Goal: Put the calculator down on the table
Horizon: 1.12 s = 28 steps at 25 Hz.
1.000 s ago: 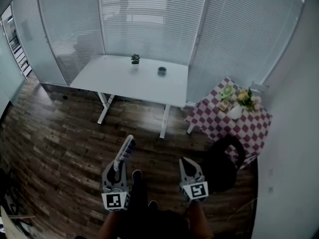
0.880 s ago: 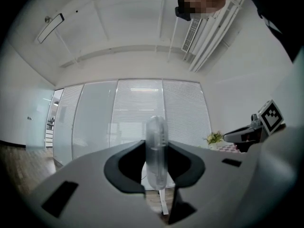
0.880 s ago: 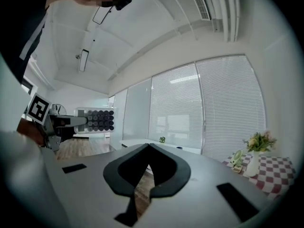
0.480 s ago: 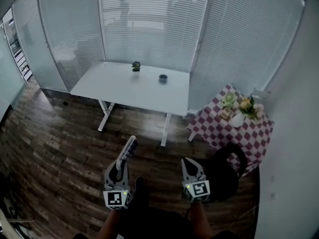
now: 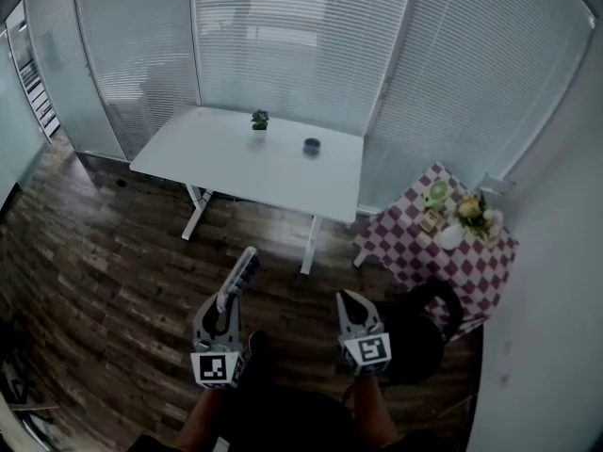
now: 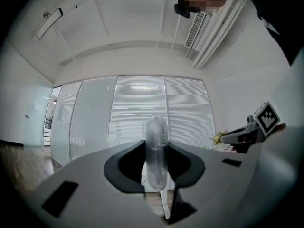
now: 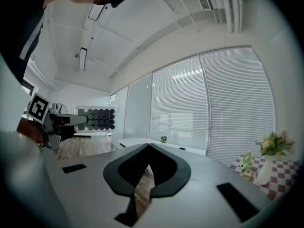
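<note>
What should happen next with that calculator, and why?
Probably a step forward toward the white table. The calculator is clamped on edge in the left gripper, and a stretch of wooden floor lies between it and the table, likely too far to set it down from here.

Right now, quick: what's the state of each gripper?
Left gripper: jaws closed on the calculator, which is held edge-on.
Right gripper: jaws shut, nothing between them.
</note>
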{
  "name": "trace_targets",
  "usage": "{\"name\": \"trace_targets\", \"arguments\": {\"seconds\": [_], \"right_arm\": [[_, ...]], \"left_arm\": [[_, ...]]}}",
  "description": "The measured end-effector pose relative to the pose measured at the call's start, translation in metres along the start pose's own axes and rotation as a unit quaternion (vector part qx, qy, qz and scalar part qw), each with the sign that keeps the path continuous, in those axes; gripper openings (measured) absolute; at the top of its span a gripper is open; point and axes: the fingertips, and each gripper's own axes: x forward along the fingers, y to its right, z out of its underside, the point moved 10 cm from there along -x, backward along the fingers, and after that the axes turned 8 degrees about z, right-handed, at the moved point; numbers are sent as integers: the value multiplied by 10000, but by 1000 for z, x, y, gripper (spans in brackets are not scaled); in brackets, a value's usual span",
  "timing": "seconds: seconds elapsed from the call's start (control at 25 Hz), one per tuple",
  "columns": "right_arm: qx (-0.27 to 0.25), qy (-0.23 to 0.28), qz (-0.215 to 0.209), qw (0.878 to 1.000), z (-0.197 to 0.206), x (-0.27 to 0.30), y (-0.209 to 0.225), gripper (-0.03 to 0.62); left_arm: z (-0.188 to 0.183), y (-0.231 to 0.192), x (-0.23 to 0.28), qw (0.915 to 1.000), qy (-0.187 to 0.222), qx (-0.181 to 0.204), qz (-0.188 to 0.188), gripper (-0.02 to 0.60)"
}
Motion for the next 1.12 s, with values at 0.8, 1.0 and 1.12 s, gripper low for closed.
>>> {"name": "trace_targets", "arguments": {"seconds": [0.8,1.0,1.12], "right_arm": [[-24,-57,147,9999,-30,122,-17,6],[-4,-71,309,9995,-33,160,-19,6],[-44,75,390,9992,-42,176,-27,6]], "left_arm": [[7,-103,91,9994,-122,-115,295,100],[4,-133,122,9989,7,-175,431,100],[7,-151,134,9987,32,-170,476,100]]}}
